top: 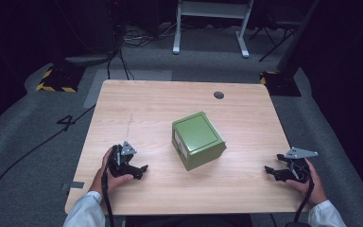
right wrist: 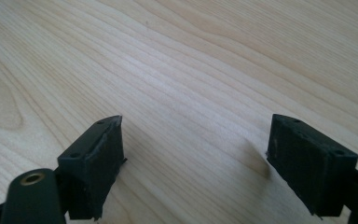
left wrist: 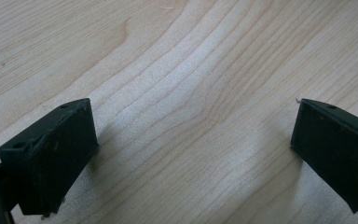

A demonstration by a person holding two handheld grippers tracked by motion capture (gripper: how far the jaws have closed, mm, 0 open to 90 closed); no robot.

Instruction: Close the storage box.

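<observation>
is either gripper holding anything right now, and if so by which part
Nothing is held. The left gripper and right gripper are open over the table, apart from the green box.

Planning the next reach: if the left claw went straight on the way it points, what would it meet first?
Probably the green box; the left claw points right across bare table, though it may pass the box's near side.

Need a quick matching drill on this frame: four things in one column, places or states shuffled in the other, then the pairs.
Things
1. green box
2. left gripper
3. right gripper
4. round hole

Places or states
A. open, at the table's near right
B. far side of the tabletop
C. open, at the table's near left
D. middle of the table, between the grippers

Pairs: 1-D, 2-C, 3-A, 4-B
</observation>
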